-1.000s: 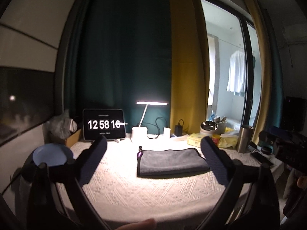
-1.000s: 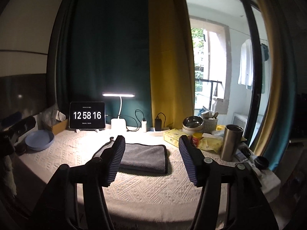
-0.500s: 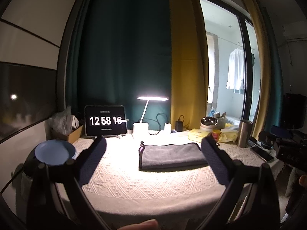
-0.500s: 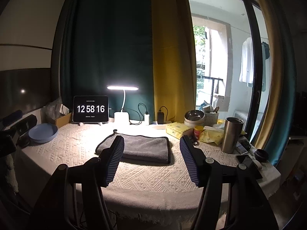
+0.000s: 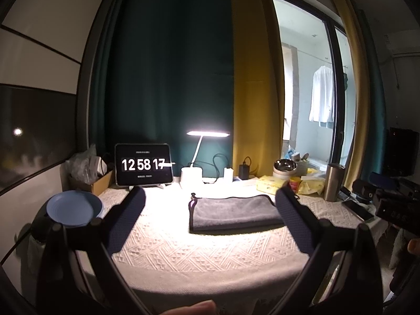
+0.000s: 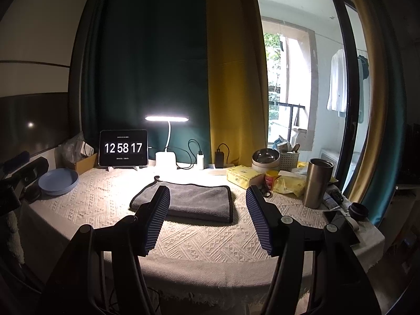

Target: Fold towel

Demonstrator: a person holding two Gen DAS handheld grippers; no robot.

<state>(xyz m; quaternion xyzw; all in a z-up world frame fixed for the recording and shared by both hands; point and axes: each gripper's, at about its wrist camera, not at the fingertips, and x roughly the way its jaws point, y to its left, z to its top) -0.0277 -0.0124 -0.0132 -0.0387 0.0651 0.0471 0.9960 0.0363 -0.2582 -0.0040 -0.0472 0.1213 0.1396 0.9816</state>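
Basically, the towel lay folded flat mid-table under the lamp while both the left gripper and right gripper hung back, jaws spread, holding nothing, so I'd judge retreating straight was best.

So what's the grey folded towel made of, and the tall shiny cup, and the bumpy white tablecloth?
The grey folded towel looks like soft microfibre or terry: matte, fuzzy, with a dark stitched edge. The tall shiny cup seems brushed stainless steel, with a dull silvery gleam. The bumpy white tablecloth looks like woven cotton, with raised diamond patterns.
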